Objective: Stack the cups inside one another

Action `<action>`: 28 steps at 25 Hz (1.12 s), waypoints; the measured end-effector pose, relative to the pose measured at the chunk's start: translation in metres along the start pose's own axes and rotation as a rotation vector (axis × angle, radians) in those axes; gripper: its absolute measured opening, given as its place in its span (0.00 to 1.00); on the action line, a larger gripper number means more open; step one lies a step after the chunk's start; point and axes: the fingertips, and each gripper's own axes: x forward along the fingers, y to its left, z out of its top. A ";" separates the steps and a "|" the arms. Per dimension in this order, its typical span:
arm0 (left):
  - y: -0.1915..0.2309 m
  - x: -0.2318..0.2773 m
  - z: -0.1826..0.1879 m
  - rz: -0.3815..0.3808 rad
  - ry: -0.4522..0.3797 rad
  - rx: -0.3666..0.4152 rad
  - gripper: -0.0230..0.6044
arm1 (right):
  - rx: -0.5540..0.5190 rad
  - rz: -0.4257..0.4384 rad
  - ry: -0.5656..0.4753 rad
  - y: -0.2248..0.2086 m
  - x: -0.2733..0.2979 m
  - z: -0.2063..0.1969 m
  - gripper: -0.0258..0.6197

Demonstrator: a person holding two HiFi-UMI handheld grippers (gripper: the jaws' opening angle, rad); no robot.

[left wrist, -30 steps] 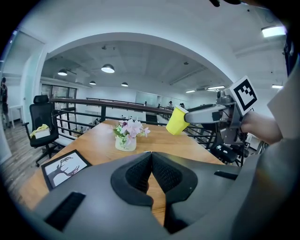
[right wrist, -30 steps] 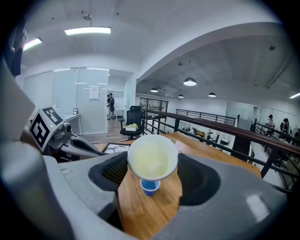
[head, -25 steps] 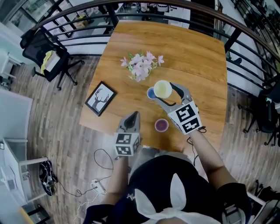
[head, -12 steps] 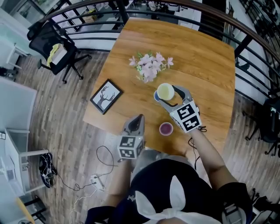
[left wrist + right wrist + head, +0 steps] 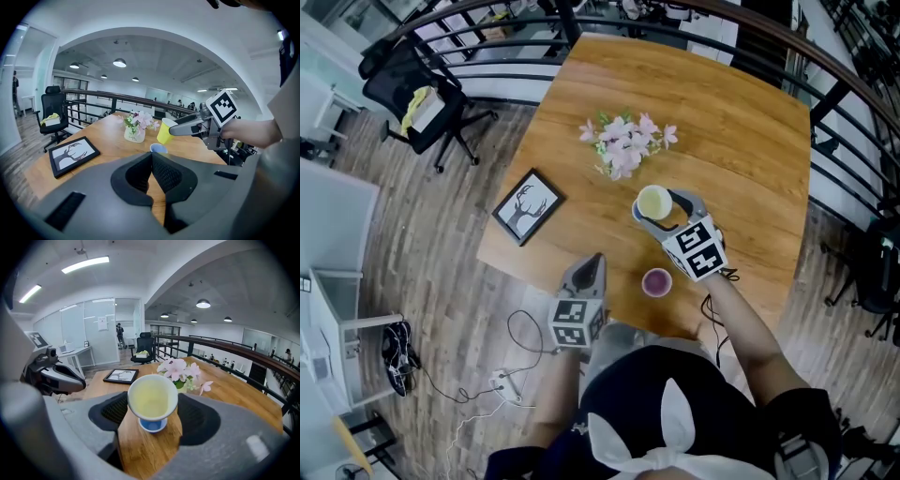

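My right gripper (image 5: 660, 205) is shut on a yellow cup (image 5: 654, 201) and holds it right over a blue cup (image 5: 637, 214) standing on the wooden table (image 5: 741, 141). In the right gripper view the yellow cup (image 5: 152, 401) sits between the jaws, with the blue cup (image 5: 152, 424) peeking out just beneath its base. The left gripper view shows the yellow cup (image 5: 165, 131) tilted just above the blue cup (image 5: 158, 148). A purple cup (image 5: 656, 281) stands alone nearer me. My left gripper (image 5: 594, 261) is shut and empty by the table's front edge.
A vase of pink flowers (image 5: 624, 146) stands just behind the cups. A framed deer picture (image 5: 528, 206) lies at the table's left corner. A black railing (image 5: 487, 66) runs behind the table, and an office chair (image 5: 412, 89) stands beyond it.
The right gripper has carried the yellow cup left and down until it covers most of the blue cup. The left gripper has stayed by the front edge.
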 end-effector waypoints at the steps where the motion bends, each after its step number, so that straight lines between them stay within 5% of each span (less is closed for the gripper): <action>1: 0.001 0.001 -0.001 0.003 0.001 -0.003 0.06 | 0.000 0.005 0.006 -0.001 0.003 -0.003 0.55; 17: 0.003 0.006 -0.013 0.029 0.014 -0.023 0.06 | 0.004 0.070 0.119 -0.002 0.045 -0.047 0.58; 28: -0.004 0.003 -0.002 0.016 -0.008 0.000 0.06 | 0.037 0.046 0.038 -0.004 0.014 -0.025 0.58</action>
